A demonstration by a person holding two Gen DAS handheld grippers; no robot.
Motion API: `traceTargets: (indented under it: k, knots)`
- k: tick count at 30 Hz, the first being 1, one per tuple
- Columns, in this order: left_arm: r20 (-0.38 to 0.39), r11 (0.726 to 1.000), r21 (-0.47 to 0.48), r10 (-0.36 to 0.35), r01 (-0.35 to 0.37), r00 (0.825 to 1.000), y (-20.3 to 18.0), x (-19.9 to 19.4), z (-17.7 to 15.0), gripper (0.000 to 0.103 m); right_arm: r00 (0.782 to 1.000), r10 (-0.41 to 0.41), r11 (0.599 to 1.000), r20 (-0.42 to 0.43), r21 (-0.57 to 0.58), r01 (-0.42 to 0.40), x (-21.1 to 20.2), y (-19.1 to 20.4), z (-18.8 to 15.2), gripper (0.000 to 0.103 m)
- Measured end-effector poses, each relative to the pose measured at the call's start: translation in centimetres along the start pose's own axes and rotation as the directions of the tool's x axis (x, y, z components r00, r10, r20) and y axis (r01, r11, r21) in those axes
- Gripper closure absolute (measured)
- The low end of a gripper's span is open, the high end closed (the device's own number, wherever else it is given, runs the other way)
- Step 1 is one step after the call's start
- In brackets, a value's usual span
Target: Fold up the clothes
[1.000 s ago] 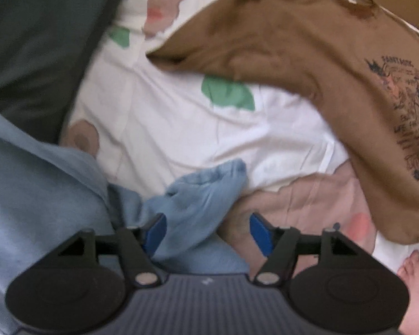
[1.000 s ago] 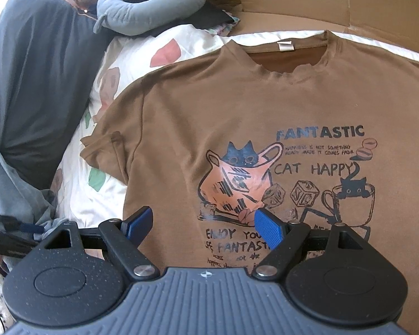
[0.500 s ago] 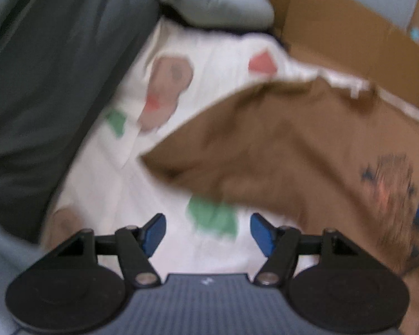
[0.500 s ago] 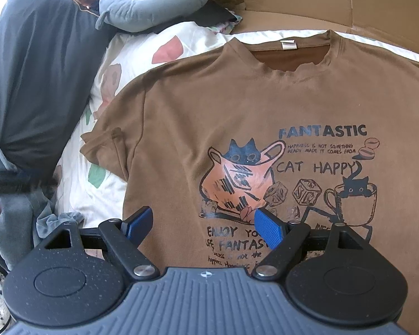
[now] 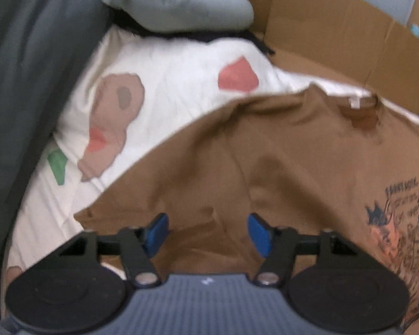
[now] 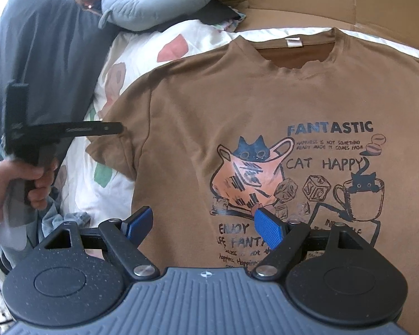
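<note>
A brown T-shirt (image 6: 265,97) with a cat print lies flat, face up, on the patterned white sheet (image 6: 142,44). My left gripper (image 5: 207,234) hangs over the shirt's left sleeve (image 5: 181,195). Its jaws are closing, with sleeve cloth lying between the blue pads (image 5: 157,231) and no pinch visible. In the right wrist view a hand (image 6: 19,181) holds this left gripper (image 6: 117,127) beside the same sleeve (image 6: 117,153). My right gripper (image 6: 201,224) stands open above the shirt's lower front, with nothing between its fingers.
A dark grey cushion (image 6: 42,50) runs along the left side. A grey neck pillow (image 6: 153,2) lies at the back, and a cardboard wall (image 5: 335,33) borders the far edge. Crumpled blue clothing (image 6: 78,217) sits at the lower left.
My left gripper has left the blue garment and moved over the brown shirt's sleeve, and its jaws have narrowed. The right gripper has kept still.
</note>
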State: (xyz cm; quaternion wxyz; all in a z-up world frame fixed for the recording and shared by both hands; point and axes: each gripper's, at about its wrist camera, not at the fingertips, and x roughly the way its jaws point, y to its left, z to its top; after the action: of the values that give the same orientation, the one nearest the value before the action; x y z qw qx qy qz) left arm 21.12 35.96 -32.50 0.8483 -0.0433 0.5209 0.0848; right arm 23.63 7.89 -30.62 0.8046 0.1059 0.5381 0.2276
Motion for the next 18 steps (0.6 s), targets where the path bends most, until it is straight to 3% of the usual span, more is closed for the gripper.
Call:
traceTargets:
  k: [1, 2, 3, 4, 6, 11, 14, 16, 18]
  knots:
    - [-0.015, 1.000, 0.004, 0.000, 0.000, 1.000, 0.0, 0.0, -0.3, 0.069, 1.000, -0.001, 1.000, -0.002, -0.009, 0.001, 0.0, 0.1, -0.1, 0.019]
    - [-0.025, 1.000, 0.003, -0.005, 0.006, 1.000, 0.0, -0.2, -0.6, 0.077, 1.000, -0.001, 1.000, -0.004, -0.010, 0.001, 0.1, 0.1, -0.1, 0.019]
    - [-0.036, 1.000, 0.003, -0.011, 0.011, 0.999, 0.0, -0.3, -1.0, 0.092, 1.000, -0.002, 1.000, -0.007, -0.011, 0.002, 0.2, 0.1, -0.2, 0.019]
    - [-0.041, 1.000, 0.002, -0.013, 0.013, 0.999, 0.1, -0.5, -1.3, 0.100, 1.000, -0.002, 1.000, -0.009, -0.008, 0.002, 0.2, -0.1, -0.2, 0.019]
    - [-0.026, 1.000, -0.003, 0.004, -0.004, 1.000, 0.5, -1.4, -2.0, 0.102, 1.000, -0.002, 1.000, -0.010, -0.002, 0.002, 0.3, -0.2, -0.2, 0.019]
    - [0.019, 0.998, -0.051, 0.024, -0.023, 1.000, 2.2, -3.7, -2.6, 0.103, 1.000, 0.000, 1.000, -0.011, -0.006, 0.000, 0.4, -0.2, -0.2, 0.019]
    - [0.053, 0.998, -0.052, 0.028, -0.025, 0.998, 2.3, -4.0, -1.9, 0.085, 1.000, 0.001, 1.000, -0.011, -0.006, -0.001, 0.4, -0.2, -0.3, 0.019]
    - [0.057, 0.999, -0.042, 0.020, -0.018, 0.998, 2.0, -3.6, -1.2, 0.063, 1.000, 0.000, 1.000, -0.014, -0.004, 0.000, 0.4, -0.2, -0.4, 0.019]
    - [0.061, 1.000, -0.015, 0.001, 0.000, 0.998, 1.3, -3.1, -0.7, 0.054, 1.000, -0.003, 1.000, -0.017, -0.005, 0.002, 0.4, -0.2, -0.5, 0.019]
